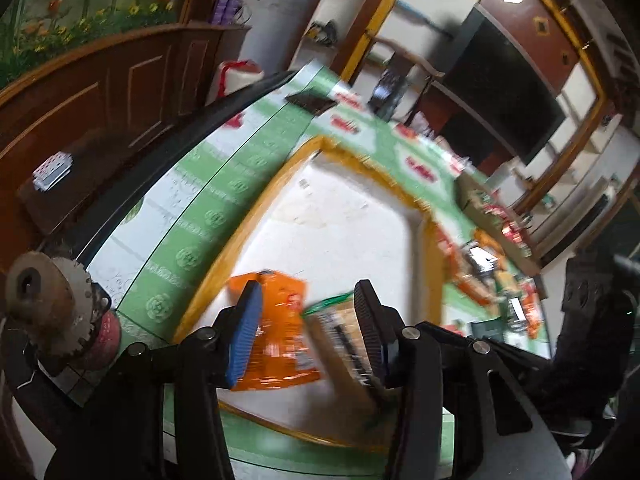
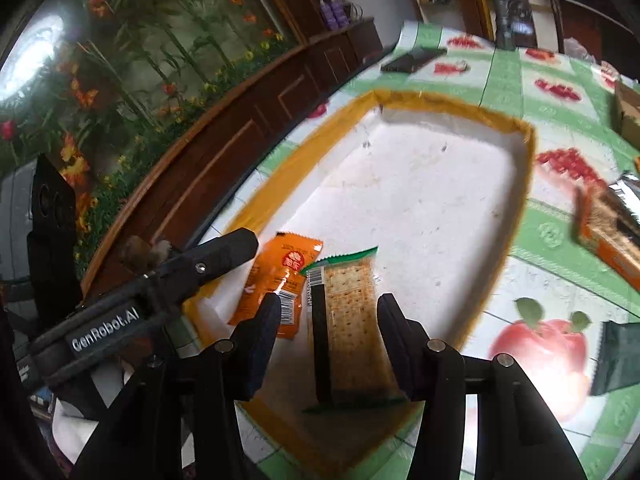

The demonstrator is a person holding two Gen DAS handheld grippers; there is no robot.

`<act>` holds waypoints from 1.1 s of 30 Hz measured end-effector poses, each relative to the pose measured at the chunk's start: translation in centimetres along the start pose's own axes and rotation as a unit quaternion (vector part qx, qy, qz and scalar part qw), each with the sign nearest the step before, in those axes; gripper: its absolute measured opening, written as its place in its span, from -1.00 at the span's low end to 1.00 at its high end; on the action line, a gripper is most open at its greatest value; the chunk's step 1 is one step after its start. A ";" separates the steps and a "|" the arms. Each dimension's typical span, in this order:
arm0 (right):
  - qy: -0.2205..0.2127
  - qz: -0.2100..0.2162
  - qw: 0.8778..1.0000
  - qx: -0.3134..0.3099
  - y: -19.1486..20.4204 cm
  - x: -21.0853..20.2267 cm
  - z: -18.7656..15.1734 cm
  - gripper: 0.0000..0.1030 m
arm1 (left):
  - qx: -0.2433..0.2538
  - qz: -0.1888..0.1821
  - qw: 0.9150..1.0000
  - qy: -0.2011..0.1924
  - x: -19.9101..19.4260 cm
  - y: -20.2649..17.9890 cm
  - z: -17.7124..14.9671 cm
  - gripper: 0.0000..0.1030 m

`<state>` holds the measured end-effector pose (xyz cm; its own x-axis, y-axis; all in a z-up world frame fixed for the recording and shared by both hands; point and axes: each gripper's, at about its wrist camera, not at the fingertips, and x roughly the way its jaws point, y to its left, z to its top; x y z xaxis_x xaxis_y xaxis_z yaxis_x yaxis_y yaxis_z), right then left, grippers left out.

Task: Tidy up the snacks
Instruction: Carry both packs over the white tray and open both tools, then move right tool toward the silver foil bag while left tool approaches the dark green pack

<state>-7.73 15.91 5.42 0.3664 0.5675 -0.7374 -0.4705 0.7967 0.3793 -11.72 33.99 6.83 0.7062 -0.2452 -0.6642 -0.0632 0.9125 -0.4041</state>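
I see a white tray (image 2: 420,184) on the green fruit-print counter (image 2: 552,236) beside wood paneling (image 2: 224,148); both my tools, left tool (image 1: 308,296) and right tool (image 2: 328,308), released.

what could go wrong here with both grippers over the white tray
1. The left gripper and right gripper both hang open near the same corner of the white tray, so they may collide.
2. The cracker pack touches or overlaps the orange packet; closing on one may drag the other.
3. The left view is motion-blurred, so aim may be off.

left hand-held gripper (image 1: 308,316) jaws apart, right hand-held gripper (image 2: 328,314) jaws apart
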 end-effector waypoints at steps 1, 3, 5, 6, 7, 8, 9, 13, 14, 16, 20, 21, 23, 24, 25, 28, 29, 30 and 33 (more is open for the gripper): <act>-0.008 -0.001 1.000 0.003 -0.3 -0.8 -0.2 0.09 | 0.001 -0.006 1.000 -0.004 -0.3 -0.3 0.0 0.10; -0.027 -0.006 0.999 0.019 -1.6 -2.7 -1.0 0.11 | 0.007 -0.023 1.000 -0.013 -1.1 -1.4 0.0 0.18; -0.043 -0.011 0.998 0.037 -3.2 -4.5 -1.7 0.11 | 0.022 -0.037 0.999 -0.013 -1.5 -2.8 -0.3 0.18; -0.052 -0.018 0.997 0.048 -4.4 -5.7 -2.3 0.11 | 0.033 -0.044 0.998 -0.009 -1.5 -3.6 -0.5 0.19; -0.061 -0.026 0.996 0.059 -5.7 -6.9 -2.9 0.12 | 0.039 -0.048 0.998 -0.005 -1.5 -4.2 -0.6 0.20; -0.068 -0.034 0.995 0.069 -6.9 -8.0 -3.2 0.12 | 0.050 -0.056 0.997 0.001 -1.4 -5.0 -1.0 0.21; -0.075 -0.046 0.993 0.080 -8.2 -9.0 -3.8 0.13 | 0.056 -0.059 0.997 0.005 -1.3 -5.6 -1.2 0.23; -0.091 -0.112 0.980 0.140 -14.4 -13.1 -6.5 0.18 | 0.094 -0.077 0.992 0.040 0.1 -9.0 -2.8 0.23; -0.092 -0.125 0.975 0.159 -16.0 -14.0 -7.2 0.18 | 0.098 -0.082 0.991 0.047 0.4 -9.6 -3.0 0.23; -0.097 -0.132 0.970 0.182 -18.0 -15.2 -8.2 0.18 | 0.106 -0.093 0.988 0.059 0.8 -10.9 -3.6 0.23; -0.108 -0.137 0.963 0.206 -20.2 -16.7 -9.4 0.18 | 0.123 -0.101 0.984 0.077 1.4 -12.9 -4.6 0.23; -0.112 -0.136 0.961 0.211 -20.6 -16.9 -9.6 0.18 | 0.127 -0.102 0.983 0.080 1.4 -13.3 -4.8 0.23; -0.123 -0.136 0.957 0.225 -21.9 -17.4 -9.9 0.19 | 0.141 -0.102 0.981 0.087 1.6 -14.1 -5.3 0.23; -0.128 -0.137 0.955 0.231 -22.6 -17.7 -9.8 0.19 | 0.147 -0.103 0.979 0.091 1.7 -14.4 -5.6 0.23; -0.133 -0.139 0.953 0.236 -23.4 -18.1 -9.8 0.19 | 0.152 -0.105 0.978 0.093 1.8 -14.6 -5.8 0.23; -0.155 -0.151 0.942 0.256 -25.6 -19.3 -9.1 0.20 | 0.181 -0.113 0.971 0.105 2.7 -16.0 -6.6 0.23; -0.163 -0.153 0.939 0.263 -26.3 -19.6 -8.7 0.20 | 0.190 -0.116 0.969 0.110 3.1 -16.5 -6.8 0.23; -0.166 -0.153 0.937 0.266 -27.0 -19.7 -8.3 0.23 | 0.196 -0.119 0.967 0.113 3.4 -16.9 -7.0 0.23; -0.160 -0.156 0.937 0.267 -28.8 -18.7 -6.3 0.25 | 0.229 -0.121 0.957 0.128 4.7 -18.9 -7.6 0.23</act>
<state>-6.14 -18.93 4.75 0.6819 0.2550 -0.6856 0.1375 0.8759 0.4625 -12.51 13.07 6.58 0.4615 -0.4859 -0.7422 0.4378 0.8524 -0.2859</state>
